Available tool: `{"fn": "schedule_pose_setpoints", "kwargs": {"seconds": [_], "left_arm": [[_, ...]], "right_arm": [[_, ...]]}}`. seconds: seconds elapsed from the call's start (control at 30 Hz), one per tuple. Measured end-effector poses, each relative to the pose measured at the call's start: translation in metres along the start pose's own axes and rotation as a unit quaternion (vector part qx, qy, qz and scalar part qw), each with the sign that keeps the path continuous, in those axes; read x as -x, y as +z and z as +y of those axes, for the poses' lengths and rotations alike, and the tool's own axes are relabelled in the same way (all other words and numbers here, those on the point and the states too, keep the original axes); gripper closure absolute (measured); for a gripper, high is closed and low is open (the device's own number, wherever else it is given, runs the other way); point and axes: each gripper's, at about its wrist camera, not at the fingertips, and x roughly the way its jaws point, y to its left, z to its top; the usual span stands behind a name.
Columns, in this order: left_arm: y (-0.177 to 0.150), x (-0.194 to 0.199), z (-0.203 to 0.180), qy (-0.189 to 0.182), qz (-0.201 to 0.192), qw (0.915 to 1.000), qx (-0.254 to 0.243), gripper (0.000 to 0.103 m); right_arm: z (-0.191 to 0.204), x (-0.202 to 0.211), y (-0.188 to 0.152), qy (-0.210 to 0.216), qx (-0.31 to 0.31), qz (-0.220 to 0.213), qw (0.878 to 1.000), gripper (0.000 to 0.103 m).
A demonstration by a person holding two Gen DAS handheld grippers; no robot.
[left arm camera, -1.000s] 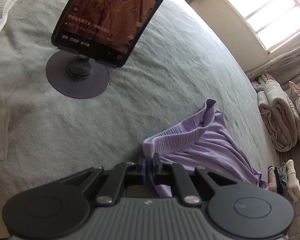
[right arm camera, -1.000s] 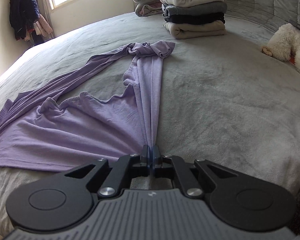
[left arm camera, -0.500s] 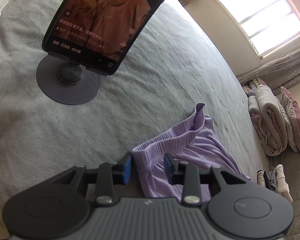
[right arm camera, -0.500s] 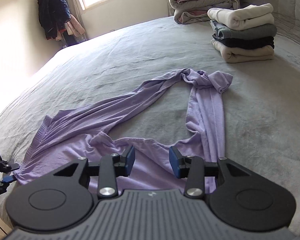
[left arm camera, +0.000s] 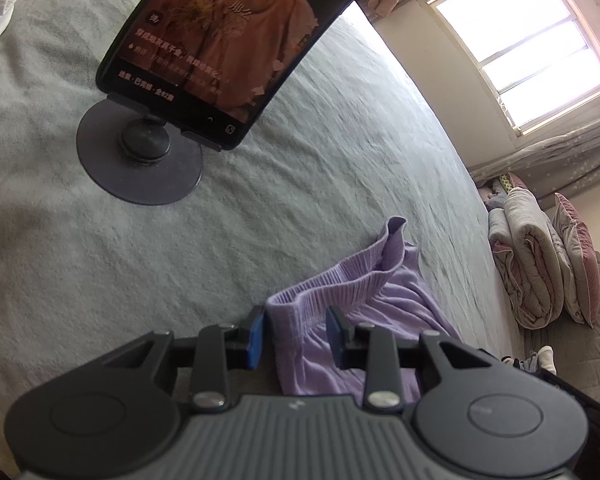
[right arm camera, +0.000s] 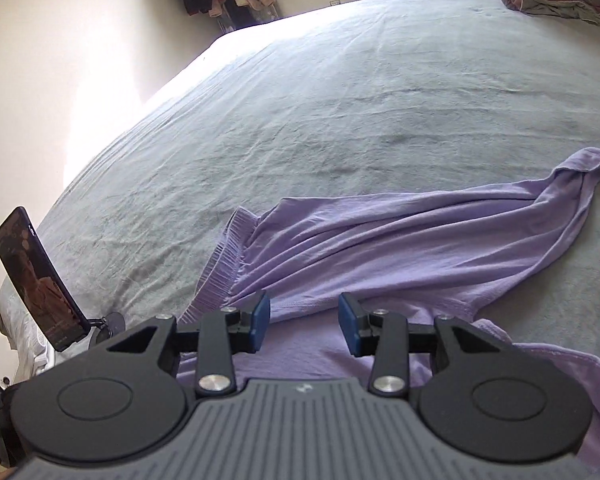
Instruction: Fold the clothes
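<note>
A lilac garment (left arm camera: 364, 304) with a ribbed waistband lies crumpled on the grey bed cover (left arm camera: 340, 140). In the left wrist view my left gripper (left arm camera: 295, 336) is open, and the waistband's end sits loosely between its blue pads without being pinched. In the right wrist view the same lilac garment (right arm camera: 400, 256) stretches to the right in long folds, its ribbed waistband (right arm camera: 224, 264) at the left. My right gripper (right arm camera: 304, 324) hovers open just over the cloth with nothing pressed between its pads.
A phone on a round-based stand (left arm camera: 236, 40) stands on the bed beyond the left gripper; the phone (right arm camera: 36, 276) also shows at the right view's left edge. Rolled quilts (left arm camera: 528, 264) lie at the far side. Grey bed cover (right arm camera: 340, 100) stretches beyond the garment.
Both grippers were shut on the lilac cloth a second ago and have let go. The right gripper has swung left toward the waistband end. The left one has stayed put.
</note>
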Motion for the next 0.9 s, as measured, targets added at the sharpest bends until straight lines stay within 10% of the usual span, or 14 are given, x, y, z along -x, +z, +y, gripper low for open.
{"fn": "schedule_pose_setpoints", "kwargs": {"seconds": [0.63, 0.77, 0.9], "left_arm": [[-0.002, -0.001, 0.004, 0.008, 0.002, 1.0000, -0.006, 0.094], [-0.005, 0.004, -0.003, 0.006, -0.009, 0.9996, -0.027, 0.097], [-0.006, 0.012, -0.016, 0.012, -0.046, 0.9963, -0.072, 0.097]], "right_arm": [[0.090, -0.126, 0.050, -0.057, 0.065, 0.061, 0.994, 0.061], [0.092, -0.137, 0.047, -0.097, 0.079, 0.054, 0.991, 0.094], [0.106, -0.135, 0.052, -0.101, 0.098, 0.015, 0.990, 0.097]]}}
